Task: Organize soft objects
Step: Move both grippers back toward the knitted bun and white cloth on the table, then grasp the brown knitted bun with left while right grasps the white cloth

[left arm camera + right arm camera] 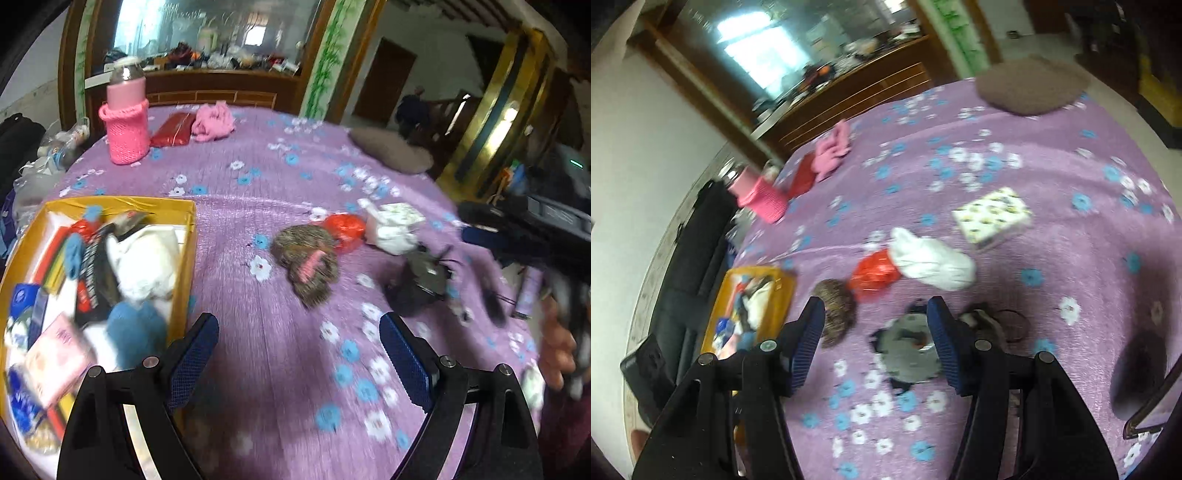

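A purple flowered bedspread (280, 192) carries a yellow box (110, 204); wooden mirrored headboard (221, 88) behind; left tool (299, 347) wide, right tool (877, 343) parted, both empty

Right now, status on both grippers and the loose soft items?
Left gripper open, empty over bedspread. Right gripper open, nothing clamped. Brown knit piece, red bag, white cloth outside yellow box. Path clear.

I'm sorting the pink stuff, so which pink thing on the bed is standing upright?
The pink knitted bottle cover, holding a bottle; the pink cloth beside it lies crumpled.
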Demonstrator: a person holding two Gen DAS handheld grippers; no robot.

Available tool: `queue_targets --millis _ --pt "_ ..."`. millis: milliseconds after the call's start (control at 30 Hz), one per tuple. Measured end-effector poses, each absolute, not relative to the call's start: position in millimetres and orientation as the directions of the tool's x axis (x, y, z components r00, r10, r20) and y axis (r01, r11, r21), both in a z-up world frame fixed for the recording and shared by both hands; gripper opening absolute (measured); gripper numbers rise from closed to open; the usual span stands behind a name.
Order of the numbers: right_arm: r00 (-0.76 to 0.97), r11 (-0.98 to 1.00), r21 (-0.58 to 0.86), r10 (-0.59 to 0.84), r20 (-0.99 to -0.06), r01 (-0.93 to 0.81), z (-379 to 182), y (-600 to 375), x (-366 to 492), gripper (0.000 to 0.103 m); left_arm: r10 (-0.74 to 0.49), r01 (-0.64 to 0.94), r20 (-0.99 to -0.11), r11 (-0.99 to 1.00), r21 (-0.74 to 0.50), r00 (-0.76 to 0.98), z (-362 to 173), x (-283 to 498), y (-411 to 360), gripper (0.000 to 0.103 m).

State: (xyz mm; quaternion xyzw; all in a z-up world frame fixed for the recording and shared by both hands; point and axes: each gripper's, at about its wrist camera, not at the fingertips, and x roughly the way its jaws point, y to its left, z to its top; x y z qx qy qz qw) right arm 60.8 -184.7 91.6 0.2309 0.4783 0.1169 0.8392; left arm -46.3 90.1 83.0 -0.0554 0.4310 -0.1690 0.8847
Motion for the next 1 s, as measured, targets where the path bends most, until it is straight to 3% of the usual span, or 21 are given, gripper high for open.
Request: queue_targets --millis 433,600,1000 --pt "0.518 0.829 0.549 0.424 -0.743 0.107 70 -210 68 0.056 -0.157 0.2 -0.83 0.978 -0.057 0.535 38 47 9 0.089" --pt "0.487 0.846 0.515 0.395 -0.779 0.138 64 -209 87 0.056 -0.186 0.151 -0.851 0.98 -0.128 0.491 18 60 16 0.089" --pt "0.29 0.936 0.348 0.319 -0.902 0.053 35 -165 149 0.056 -0.203 0.164 -0.824 0.977 -0.135 0.529 14 70 23 0.088"
